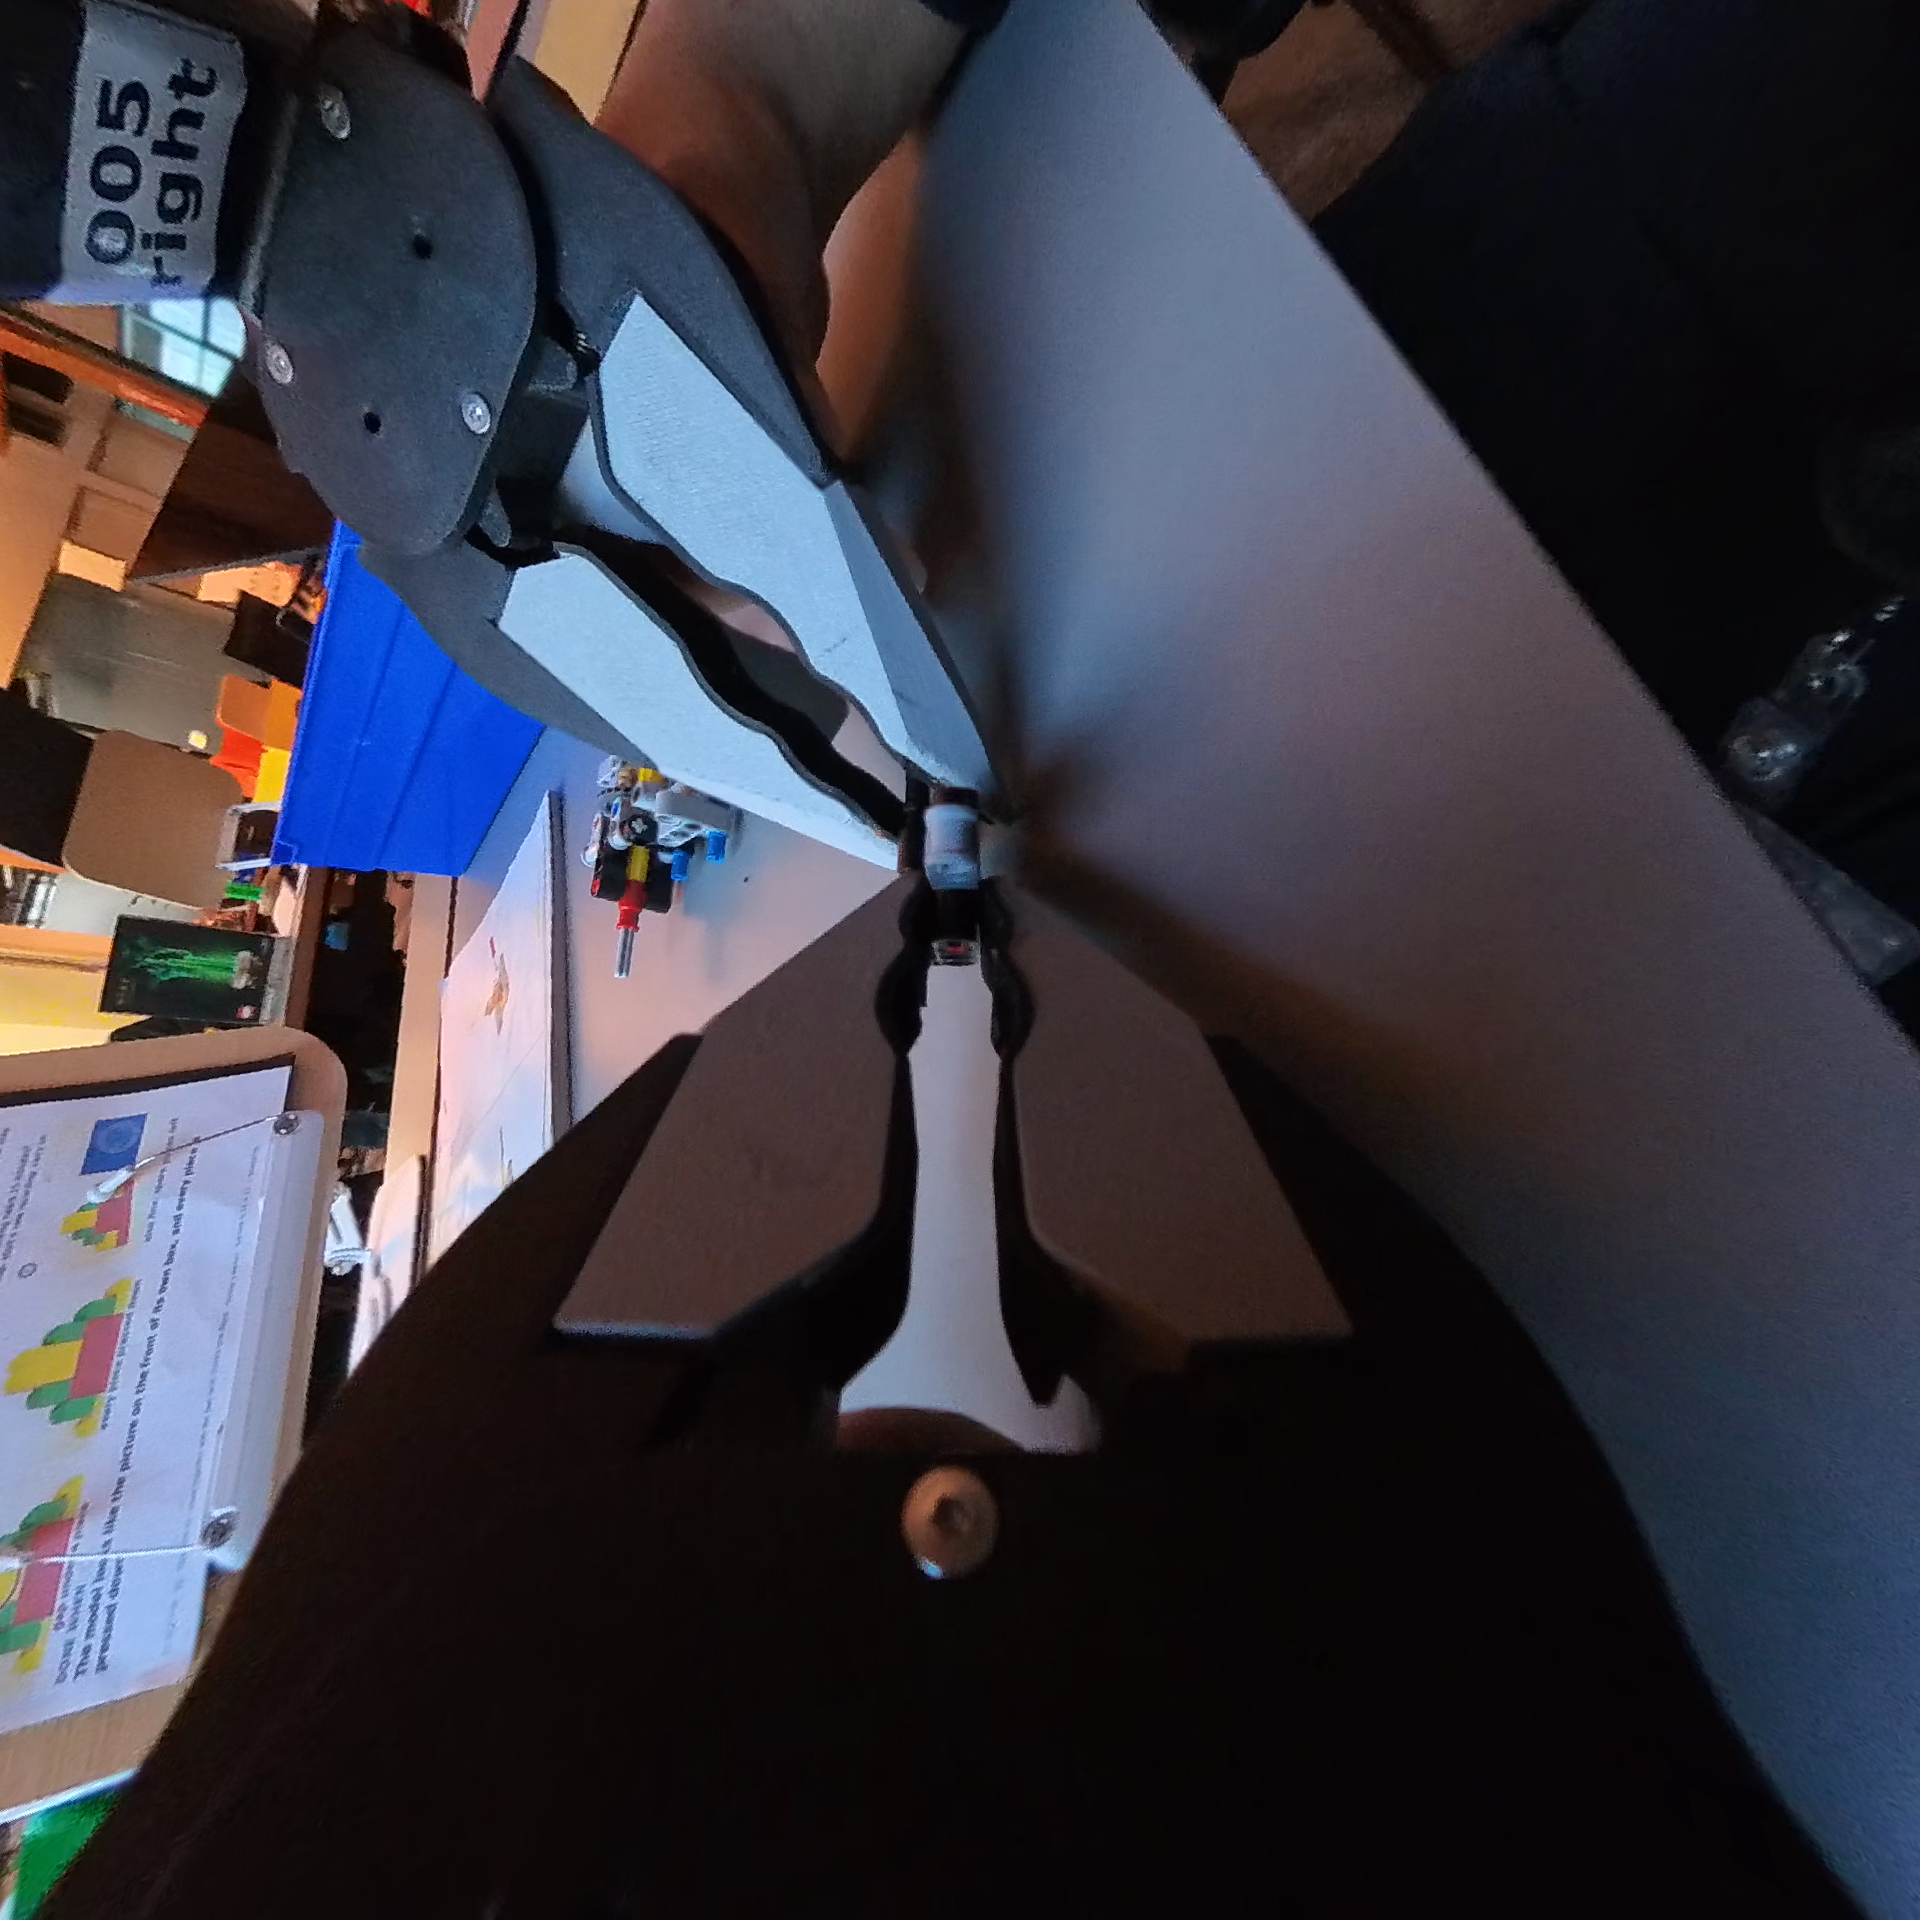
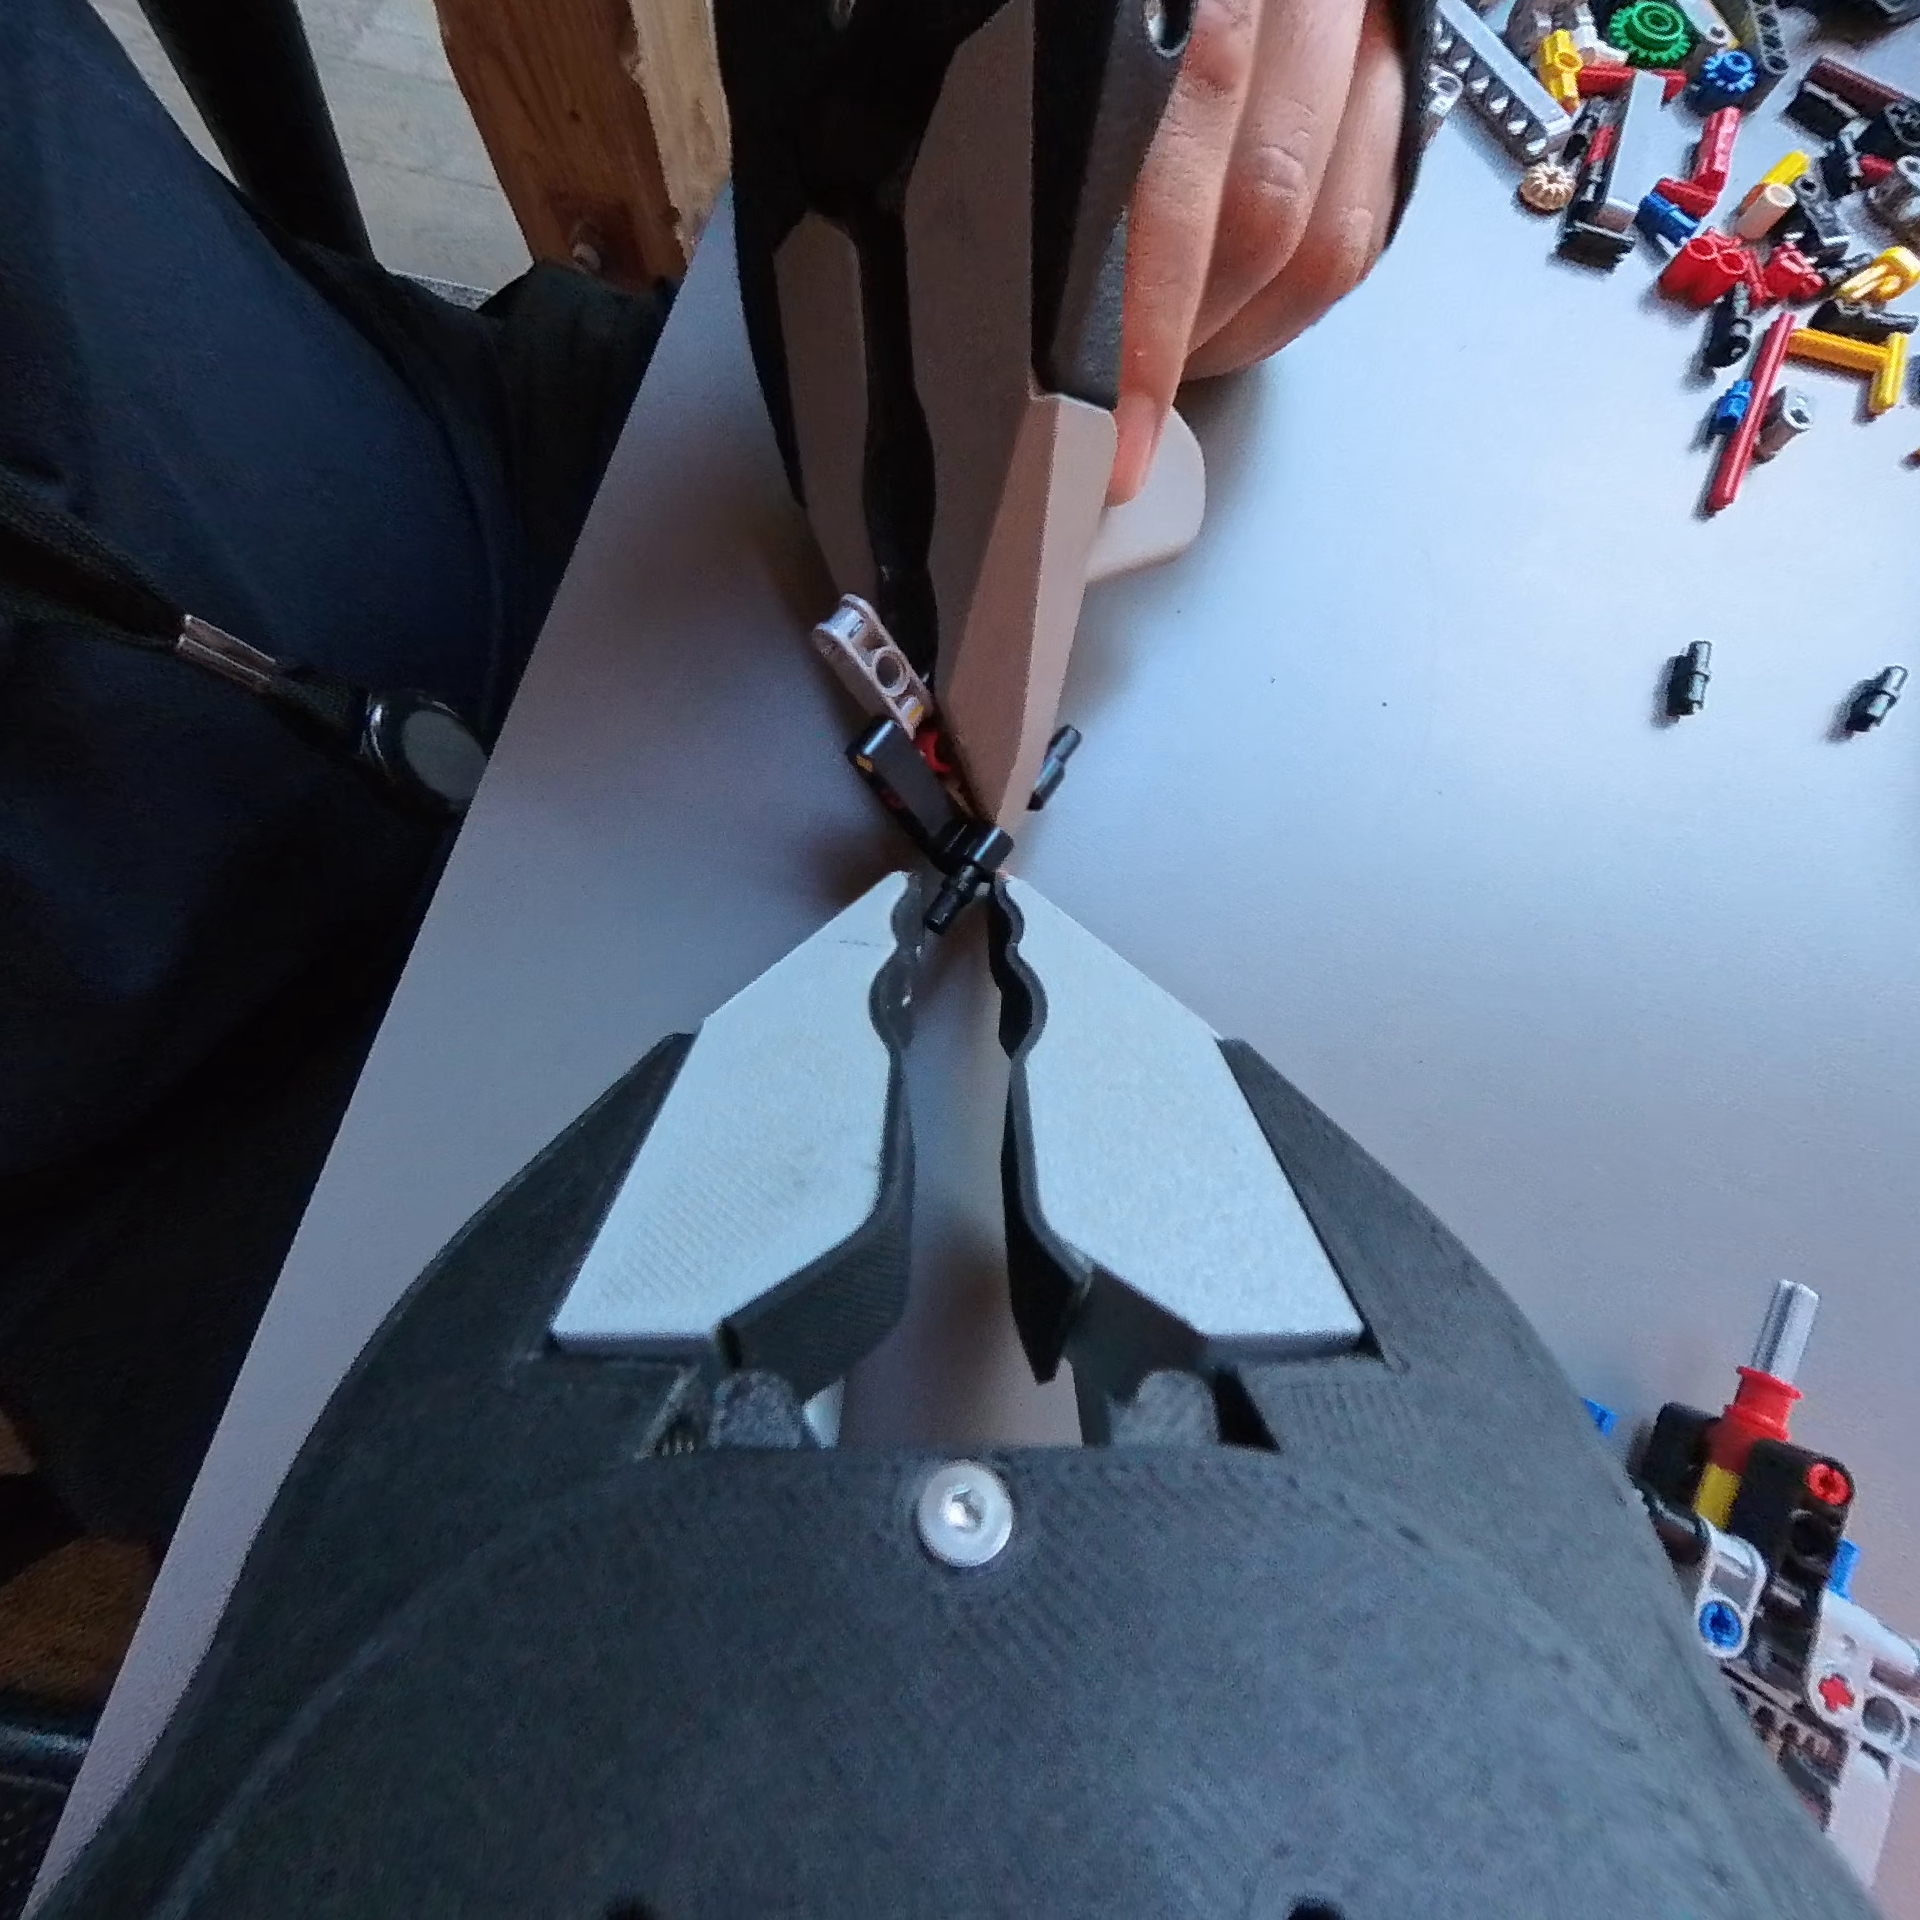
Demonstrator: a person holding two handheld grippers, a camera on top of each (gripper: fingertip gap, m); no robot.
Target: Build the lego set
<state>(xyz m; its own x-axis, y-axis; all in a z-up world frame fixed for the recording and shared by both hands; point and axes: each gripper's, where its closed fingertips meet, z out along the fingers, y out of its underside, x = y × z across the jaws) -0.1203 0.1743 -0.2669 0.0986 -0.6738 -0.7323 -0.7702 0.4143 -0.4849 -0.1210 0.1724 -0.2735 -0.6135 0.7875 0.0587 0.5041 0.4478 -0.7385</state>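
Here, a small black-and-grey plastic beam assembly [image 2: 894, 727] is clamped by the left tool [image 1: 951, 935]; a black plastic pin [image 2: 961, 894], seemingly half-inserted at twelve o'clock, is pinched by the right tool [image 2: 956, 904] over the grey table [image 2: 1351, 935].

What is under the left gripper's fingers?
A small model made of a grey bar, a black bar and a red bit pokes out from under the left gripper. The fingers cover its far side, so that part cannot be seen.
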